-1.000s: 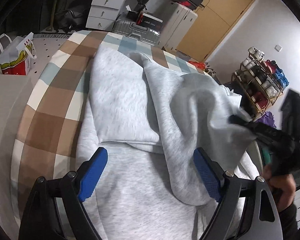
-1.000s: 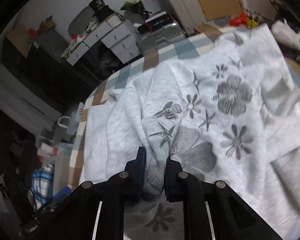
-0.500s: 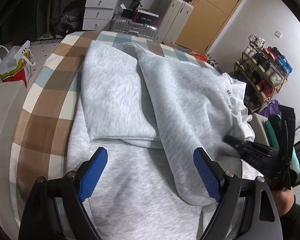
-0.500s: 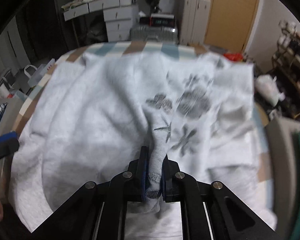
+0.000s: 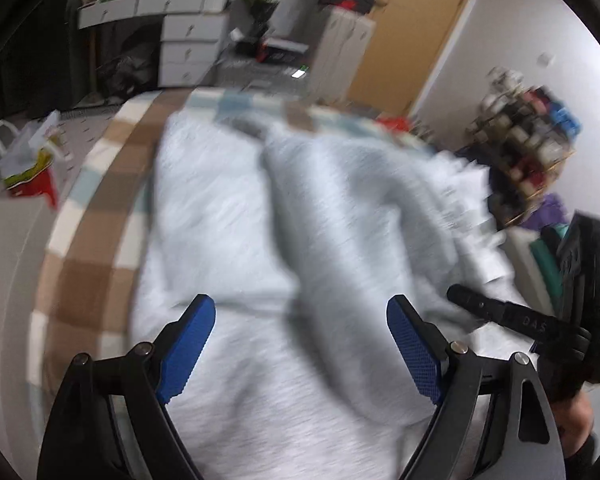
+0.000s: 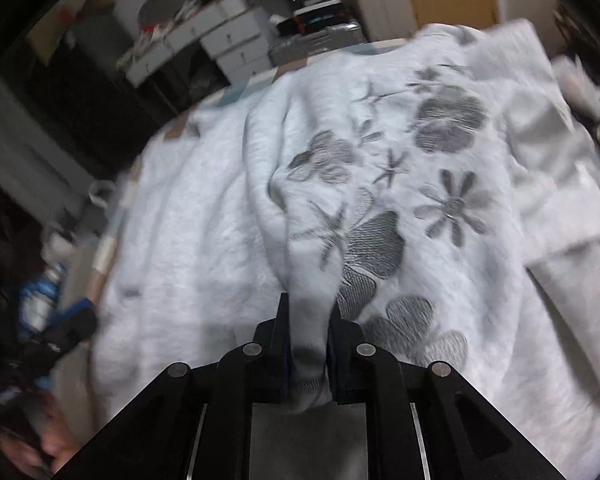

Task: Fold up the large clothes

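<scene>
while the frames blur, this much reads:
right gripper (image 6: 307, 322): fingers clamped on a bunched ridge of the sweatshirt (image 6: 380, 208); its jaws have just been opening slightly, cloth between them.
left gripper (image 5: 300, 344): blue pads (image 5: 186, 350) wide apart, nothing between, sweatshirt beneath them.
sweatshirt: grey, spread over the checked cloth (image 5: 96, 216); flower print beyond the right fingers, a fold ahead of the left pads.

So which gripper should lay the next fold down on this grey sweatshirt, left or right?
Right, probably. The right gripper already pinches a ridge of the sweatshirt, though its jaws have just eased open slightly; the left gripper hangs open above it, holding nothing.
</scene>
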Tool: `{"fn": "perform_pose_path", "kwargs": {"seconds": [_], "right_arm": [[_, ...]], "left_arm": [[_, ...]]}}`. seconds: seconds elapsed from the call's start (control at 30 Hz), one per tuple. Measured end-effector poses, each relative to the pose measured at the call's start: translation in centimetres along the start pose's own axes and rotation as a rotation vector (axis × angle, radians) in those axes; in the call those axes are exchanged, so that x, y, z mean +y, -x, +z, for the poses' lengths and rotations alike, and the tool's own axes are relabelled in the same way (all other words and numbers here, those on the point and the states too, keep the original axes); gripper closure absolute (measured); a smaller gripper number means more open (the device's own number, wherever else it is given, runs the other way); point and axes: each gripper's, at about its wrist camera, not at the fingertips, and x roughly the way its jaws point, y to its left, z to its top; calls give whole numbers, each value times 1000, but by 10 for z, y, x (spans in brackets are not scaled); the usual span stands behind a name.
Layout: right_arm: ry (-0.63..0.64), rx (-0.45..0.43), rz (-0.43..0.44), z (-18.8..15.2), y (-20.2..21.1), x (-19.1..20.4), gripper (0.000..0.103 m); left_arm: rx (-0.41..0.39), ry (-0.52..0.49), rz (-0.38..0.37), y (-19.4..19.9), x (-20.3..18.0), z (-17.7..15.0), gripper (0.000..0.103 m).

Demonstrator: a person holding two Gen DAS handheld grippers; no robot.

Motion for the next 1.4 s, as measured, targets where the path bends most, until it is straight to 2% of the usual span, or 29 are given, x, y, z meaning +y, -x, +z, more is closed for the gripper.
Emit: {"fn": "perform_pose_path", "kwargs": {"seconds": [0.07,0.17,0.23,0.33,0.4,0.43,0.5,0.57,0.6,0.7,0.77,0.8,0.83,0.87,0.9,0.97,1.03,1.07,1.13,1.23,1.27,1.33,1.37,1.4], "right_arm": [[-58,-88,51,-4,28,-11,83],[-79,-218,36,-10,63,-22,74],[-88,-256,41,-12,72,-31,72],[-91,-242,35,-11,70,-44,72],[-97,-222,31,-7,64,-52,72],[-102,-213,35,-8,66,-56,72],[-114,-184,33,-4,60,-59,72],[-129,-143,49,-2,53,-62,72],[-132,-133,52,-3,52,-64,72],[-120,-107,37,-3,45,-59,70],[-120,-108,50,-4,47,-59,66],[-117,-120,55,-4,51,-59,64],[-110,-130,53,-2,56,-60,58],[-109,-141,43,0,60,-61,55],[-111,-162,35,1,64,-62,54],[-123,-206,9,4,69,-65,49],[-135,-196,9,5,65,-65,48],[-140,-177,16,5,58,-63,48],[-125,-144,27,4,49,-56,48],[-21,-168,28,3,48,-31,48],[17,-179,27,3,47,-22,45],[100,-145,3,0,33,-9,34],[145,-85,-67,-3,17,-4,34],[155,-35,-109,-6,6,-4,34]], "left_arm": [[4,-26,-60,-3,-17,7,18],[71,-91,-122,-28,-50,15,18],[120,-133,-122,-48,-65,14,19],[211,-186,-38,-83,-81,5,19],[282,-228,73,-104,-79,-5,19],[278,-224,117,-109,-72,-9,19],[250,-225,130,-105,-63,-10,19],[225,-256,246,-103,-56,-12,18],[223,-252,246,-102,-51,-13,18],[185,-227,186,-78,-36,-9,19],[102,-217,211,-53,-24,-5,19],[14,-197,259,-33,-15,-2,19],[-79,-152,318,-13,-2,1,19],[-129,-104,341,2,11,3,19],[-135,-37,313,11,28,6,19],[-79,122,177,15,61,6,19],[-35,190,101,12,70,4,19],[-26,186,76,9,64,3,19],[-8,97,12,4,39,4,19],[106,-84,-33,-19,-4,-7,19],[173,-145,11,-35,-15,-15,19],[259,-237,191,-62,-21,-33,18],[301,-265,245,-73,-21,-41,15],[272,-235,229,-70,-15,-41,15]]}}
